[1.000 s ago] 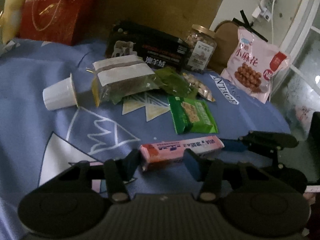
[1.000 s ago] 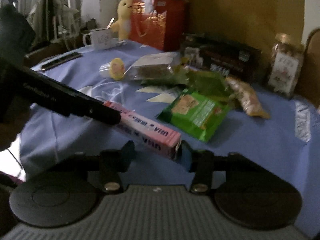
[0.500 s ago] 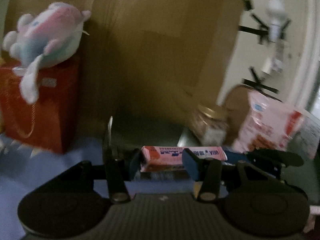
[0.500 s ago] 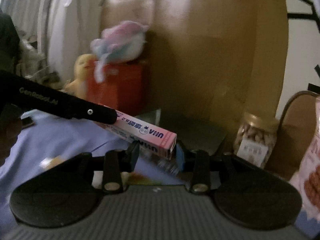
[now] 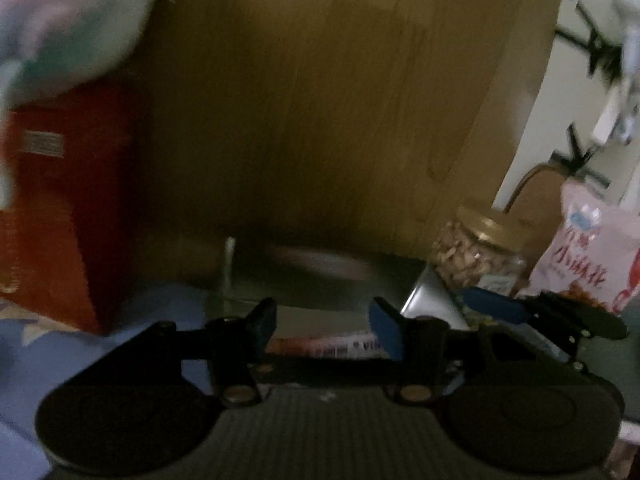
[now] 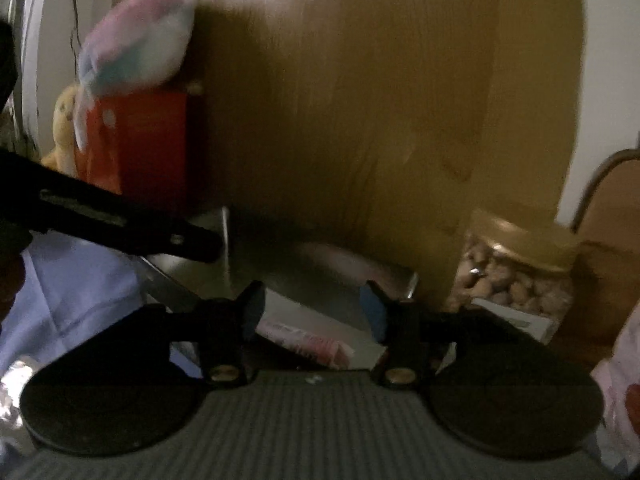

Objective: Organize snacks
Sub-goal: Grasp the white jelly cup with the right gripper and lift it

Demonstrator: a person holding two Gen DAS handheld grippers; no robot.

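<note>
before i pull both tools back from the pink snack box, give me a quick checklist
1. Left tool free of the pink snack box: ok, jaws opening, pads look clear of it.
2. Right tool free of the box: ok, jaws opening, with a gap beside the box.
3. Box lying settled on the dark box: cannot tell, the picture is blurred.
4. Nut jar upright and apart from both tools: ok.
5. Pink snack bag undisturbed: cannot tell.

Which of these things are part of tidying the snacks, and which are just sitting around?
Part of the job:
pink snack box
dark box under it
nut jar
pink snack bag
left gripper and right gripper, both opening

Just lying about:
plush toy
red bag
yellow toy
blue cloth
</note>
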